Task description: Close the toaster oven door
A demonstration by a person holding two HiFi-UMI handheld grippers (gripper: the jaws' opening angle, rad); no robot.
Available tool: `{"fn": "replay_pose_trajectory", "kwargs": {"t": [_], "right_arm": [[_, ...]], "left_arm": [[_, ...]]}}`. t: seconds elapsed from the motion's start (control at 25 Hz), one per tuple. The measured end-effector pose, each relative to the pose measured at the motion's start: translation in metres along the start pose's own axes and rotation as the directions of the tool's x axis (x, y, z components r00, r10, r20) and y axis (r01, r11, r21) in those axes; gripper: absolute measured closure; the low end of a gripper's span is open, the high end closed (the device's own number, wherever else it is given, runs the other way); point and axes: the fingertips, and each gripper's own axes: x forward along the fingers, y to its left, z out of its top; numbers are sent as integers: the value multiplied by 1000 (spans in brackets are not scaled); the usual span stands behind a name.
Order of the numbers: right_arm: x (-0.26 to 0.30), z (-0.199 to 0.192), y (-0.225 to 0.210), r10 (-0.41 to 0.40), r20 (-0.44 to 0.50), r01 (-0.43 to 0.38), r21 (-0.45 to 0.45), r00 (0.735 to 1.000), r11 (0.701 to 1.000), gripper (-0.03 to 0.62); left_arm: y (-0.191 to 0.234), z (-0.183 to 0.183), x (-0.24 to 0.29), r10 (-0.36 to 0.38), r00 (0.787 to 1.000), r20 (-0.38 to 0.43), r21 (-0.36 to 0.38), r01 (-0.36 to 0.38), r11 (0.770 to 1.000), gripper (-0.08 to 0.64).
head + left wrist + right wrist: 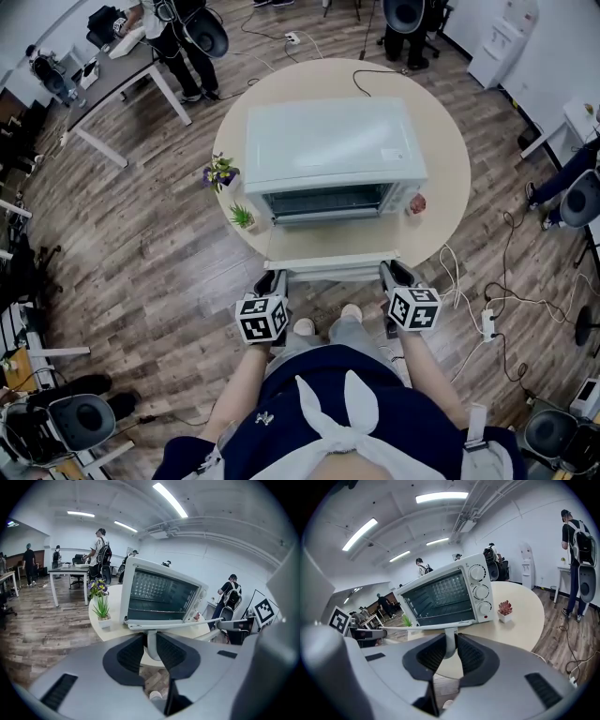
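Clamping the jaws of the left gripper on the left post of the handle and those of the right gripper on the right post. Holding the door open, lying roughly level out past the desk edge. Judging it stiff, fairly light, glass-fronted, so needing a gentle last swing. Favouring these posts over the smooth bar. Expecting the toaster oven beyond to slide if shoved.

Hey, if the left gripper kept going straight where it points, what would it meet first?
The left gripper is clamped on the door handle; straight on, it would likely press into the open door, then the toaster oven cavity.
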Motion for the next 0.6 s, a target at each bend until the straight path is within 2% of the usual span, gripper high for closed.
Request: {"fn": "replay_pose_trajectory", "kwargs": {"t": [0.6], "right_arm": [[0, 12, 2, 10, 22, -10, 9, 1000, 1000, 509]], "left_arm": [[0, 12, -1, 9, 1000, 4, -2, -9, 1000, 463]]}}
